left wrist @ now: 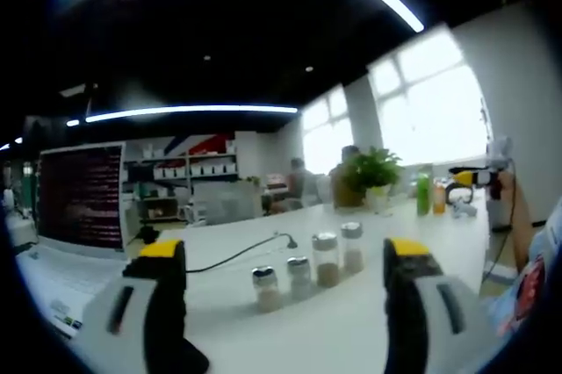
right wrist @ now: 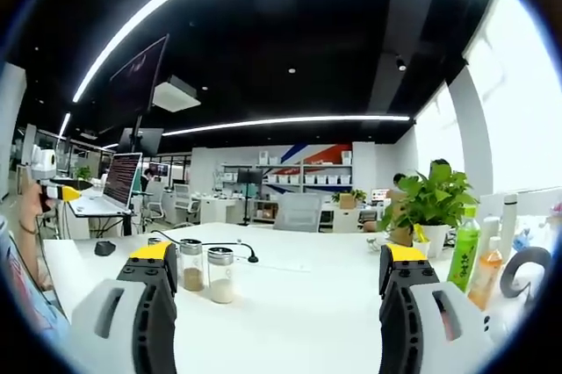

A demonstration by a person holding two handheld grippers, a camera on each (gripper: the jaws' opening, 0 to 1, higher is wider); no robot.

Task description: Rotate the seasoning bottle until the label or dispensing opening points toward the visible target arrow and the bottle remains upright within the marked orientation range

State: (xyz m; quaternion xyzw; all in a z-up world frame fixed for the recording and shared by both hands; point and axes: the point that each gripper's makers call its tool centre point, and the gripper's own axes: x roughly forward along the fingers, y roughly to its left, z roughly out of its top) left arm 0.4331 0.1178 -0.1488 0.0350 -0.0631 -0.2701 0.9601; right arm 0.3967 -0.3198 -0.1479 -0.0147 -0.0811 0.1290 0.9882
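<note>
Since neither of my grippers is touching anything yet, I judge the task barely begun: no bottle is held, none looks turned by me, and I can make out no target arrow or marked range on the table [left wrist: 351, 321]. In the left gripper view, my left gripper [left wrist: 285, 273] stands with its jaws wide apart and nothing between them, and past the jaws a row of four bottles [left wrist: 306, 273] sits upright on the white top, running from near left to far right, each just beside the next. The two far ones hold brownish and pale powder; the labels and openings are too small for me to read, so I cannot tell which way any of them faces or which one is meant. Beyond the row, a black cable [left wrist: 237, 255] trails toward a monitor [left wrist: 81, 197] at far left, and a plant [left wrist: 373, 172] stands at far right. In the right gripper view, my right gripper [right wrist: 277, 291] is likewise spread open and empty, and two bottles [right wrist: 206, 270] show just right of its left jaw, upright and close together, well short of the jaws' reach. A green drink bottle [right wrist: 464, 251] stands at the right, near another plant [right wrist: 430, 198]. What remains, as I see it, is everything: pick the bottle, close on it, turn it and leave it upright.
</note>
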